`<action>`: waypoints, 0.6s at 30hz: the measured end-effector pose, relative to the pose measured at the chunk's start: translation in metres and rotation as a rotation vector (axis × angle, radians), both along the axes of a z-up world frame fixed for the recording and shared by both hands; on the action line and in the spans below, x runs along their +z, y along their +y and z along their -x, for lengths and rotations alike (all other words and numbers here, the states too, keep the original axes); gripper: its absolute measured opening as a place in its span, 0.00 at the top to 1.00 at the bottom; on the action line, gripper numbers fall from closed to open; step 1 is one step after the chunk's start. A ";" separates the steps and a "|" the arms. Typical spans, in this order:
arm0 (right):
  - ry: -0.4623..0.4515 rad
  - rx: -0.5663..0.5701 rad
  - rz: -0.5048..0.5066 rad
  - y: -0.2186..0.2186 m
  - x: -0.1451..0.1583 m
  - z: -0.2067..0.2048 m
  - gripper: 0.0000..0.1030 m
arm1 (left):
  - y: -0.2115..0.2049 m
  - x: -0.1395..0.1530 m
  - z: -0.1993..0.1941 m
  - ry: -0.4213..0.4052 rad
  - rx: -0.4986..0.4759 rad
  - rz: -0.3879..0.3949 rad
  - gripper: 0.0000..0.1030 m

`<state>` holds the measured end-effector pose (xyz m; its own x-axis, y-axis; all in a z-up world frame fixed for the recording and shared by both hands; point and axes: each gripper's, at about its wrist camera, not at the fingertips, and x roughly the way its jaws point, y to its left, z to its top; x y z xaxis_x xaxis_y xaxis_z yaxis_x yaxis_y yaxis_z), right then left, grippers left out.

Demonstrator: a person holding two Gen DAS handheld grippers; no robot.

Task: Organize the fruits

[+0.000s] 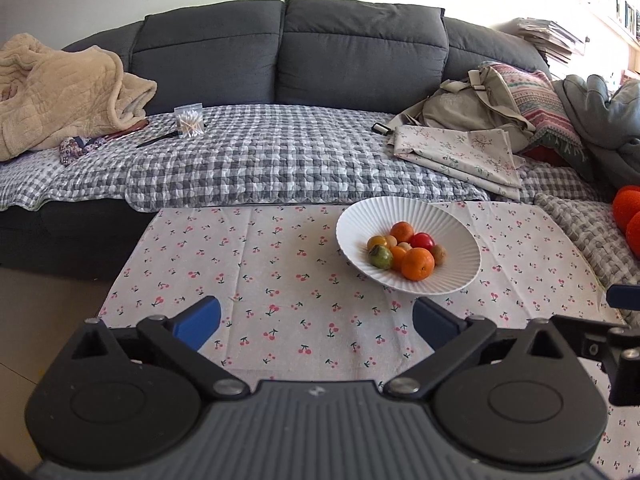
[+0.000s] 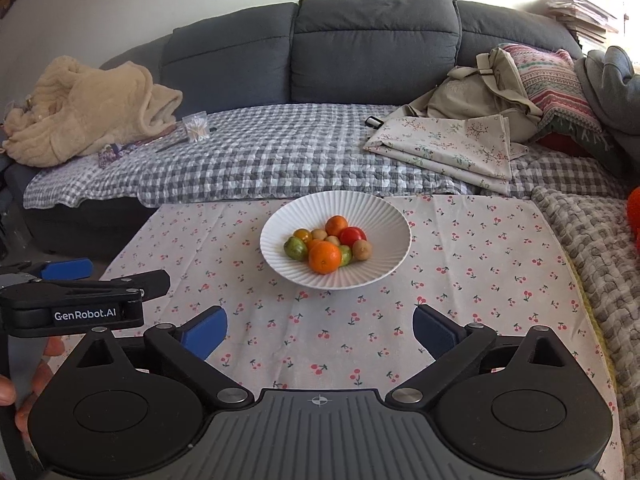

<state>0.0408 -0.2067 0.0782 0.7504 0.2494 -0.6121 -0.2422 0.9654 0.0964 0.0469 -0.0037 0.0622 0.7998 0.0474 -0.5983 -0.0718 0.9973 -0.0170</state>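
A white ribbed bowl [image 1: 360,216] [image 2: 288,216] stands on the cherry-print cloth [image 1: 280,280] [image 2: 460,280]. It holds several fruits: a large orange [image 1: 417,264] [image 2: 324,258], a red round fruit [image 1: 422,241] [image 2: 353,235], a green one [image 1: 381,257] [image 2: 294,248] and small brown ones. My left gripper [image 1: 316,324] is open and empty, short of the bowl and to its left. Just as wide and empty, my right gripper [image 2: 320,330] faces the bowl straight on from the near side. In the right wrist view a blue finger [image 2: 68,268] of the left gripper shows at the left edge.
A grey sofa [image 1: 360,52] with a checked quilt [image 1: 260,160] lies behind the table. On it are a beige blanket [image 1: 60,92], a cotton-swab box [image 1: 189,119], a folded floral cloth [image 1: 460,156] and a bag [image 1: 472,104]. Orange-red objects [image 1: 628,212] sit at the right. A hand [image 2: 40,376] holds the left gripper.
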 end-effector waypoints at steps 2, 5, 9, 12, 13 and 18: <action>-0.001 -0.001 -0.012 0.000 0.000 0.007 0.00 | 0.000 0.000 0.007 0.001 -0.002 -0.004 0.01; 0.004 -0.021 -0.006 0.000 -0.001 0.015 0.00 | 0.000 0.001 0.017 -0.003 0.000 0.003 0.01; 0.010 -0.034 0.012 0.002 -0.007 0.023 0.00 | -0.002 -0.001 0.025 -0.006 -0.003 -0.019 0.01; 0.030 -0.043 0.028 0.006 -0.012 0.022 0.00 | -0.003 -0.005 0.025 0.018 -0.010 -0.019 0.01; 0.032 -0.043 0.032 0.006 -0.013 0.022 0.00 | -0.003 -0.006 0.024 0.026 -0.011 -0.016 0.01; 0.042 -0.059 0.033 0.005 -0.014 0.020 0.00 | -0.002 -0.007 0.024 0.040 -0.007 -0.015 0.01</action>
<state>0.0207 -0.2020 0.0645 0.7368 0.1840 -0.6506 -0.1808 0.9808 0.0727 0.0228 -0.0053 0.0549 0.7759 0.0509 -0.6288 -0.0647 0.9979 0.0010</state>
